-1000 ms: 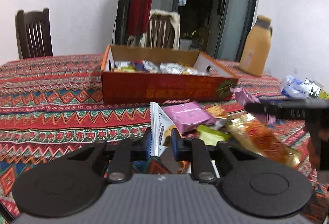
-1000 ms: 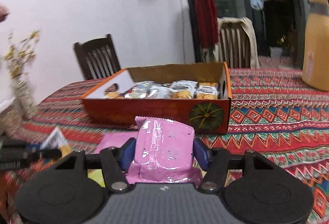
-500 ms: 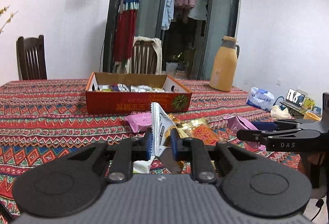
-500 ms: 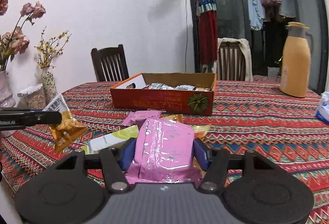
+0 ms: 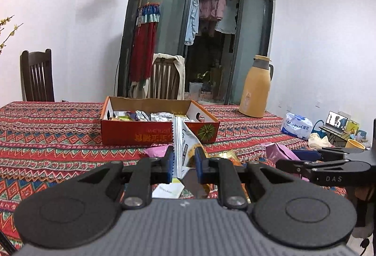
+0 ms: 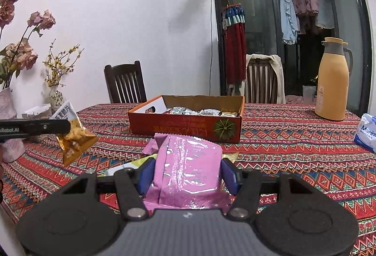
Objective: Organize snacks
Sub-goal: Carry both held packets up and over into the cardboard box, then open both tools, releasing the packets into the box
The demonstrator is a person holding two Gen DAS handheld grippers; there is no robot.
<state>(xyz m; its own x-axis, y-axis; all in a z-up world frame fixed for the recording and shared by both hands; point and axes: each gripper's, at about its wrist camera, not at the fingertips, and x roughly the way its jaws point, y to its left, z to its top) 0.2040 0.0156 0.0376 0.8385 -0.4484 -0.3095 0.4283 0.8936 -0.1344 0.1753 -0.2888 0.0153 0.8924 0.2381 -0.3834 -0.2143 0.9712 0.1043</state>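
Between both grippers and the orange box (image 6: 185,127), loose packets (image 5: 155,152) lie on the worktop (image 6: 293,138); left jaws clamp a white-orange packet (image 5: 184,150), right jaws a pink packet (image 6: 188,166).

Domestic dining room — table under a patterned woven cloth (image 6: 293,138), wooden chairs (image 6: 125,84), orange thermos jug (image 6: 332,82), vases of dried flowers (image 6: 14,49), and laundry (image 5: 211,9) hanging behind glass sliding doors (image 5: 253,44) — a lived-in home.

Gripped snack packets (image 6: 188,166); filled orange box (image 5: 150,136)
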